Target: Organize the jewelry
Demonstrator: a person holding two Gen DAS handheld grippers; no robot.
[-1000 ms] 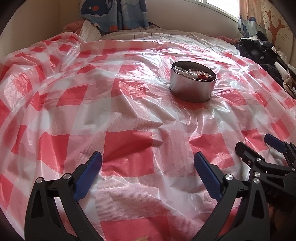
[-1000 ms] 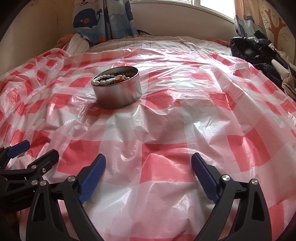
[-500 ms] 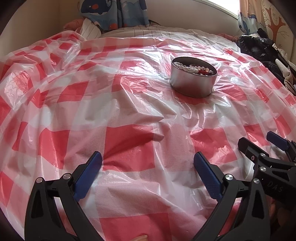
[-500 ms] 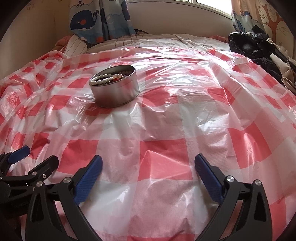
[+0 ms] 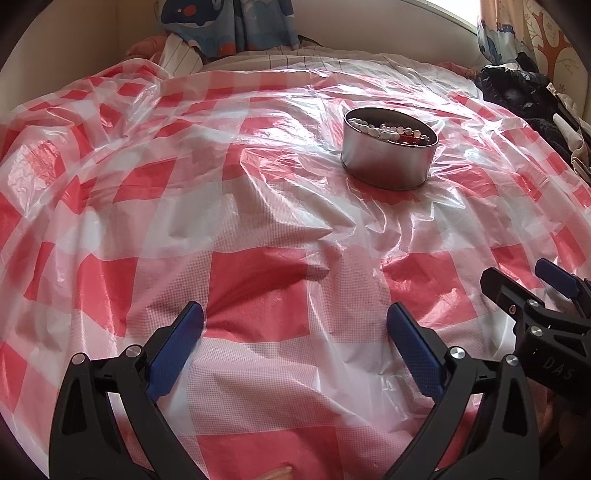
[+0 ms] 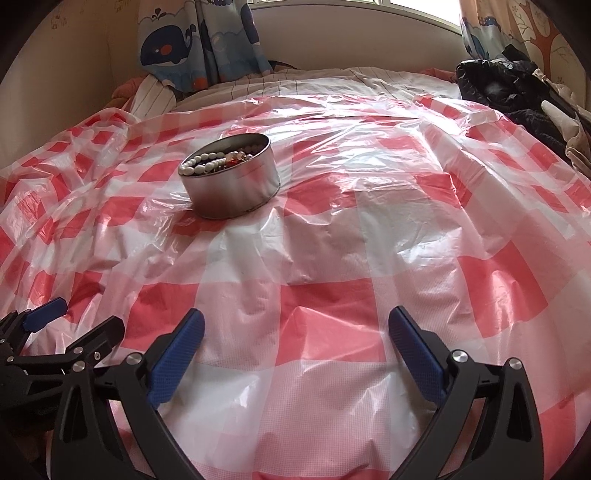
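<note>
- You have one round metal tin on the bed, standing upright on the red-and-white checked plastic sheet, toward the far half of the bed and well apart from both grippers.
- Inside the tin you can count one strand of white pearl-like beads draped along the rim, plus some red and dark beads beside it; how many separate pieces those make cannot be told.
- You hold two grippers. Your left gripper hovers over the near edge of the bed, its two blue-padded fingers spread wide with nothing between them.
- Your right gripper sits just beside it, also at the near edge, its fingers spread wide and holding nothing.
- At the far right corner of the bed lies one heap of dark clothing.
- Two printed curtains hang beyond the far edge: a whale curtain on the left and a tree-patterned curtain on the right.
</note>
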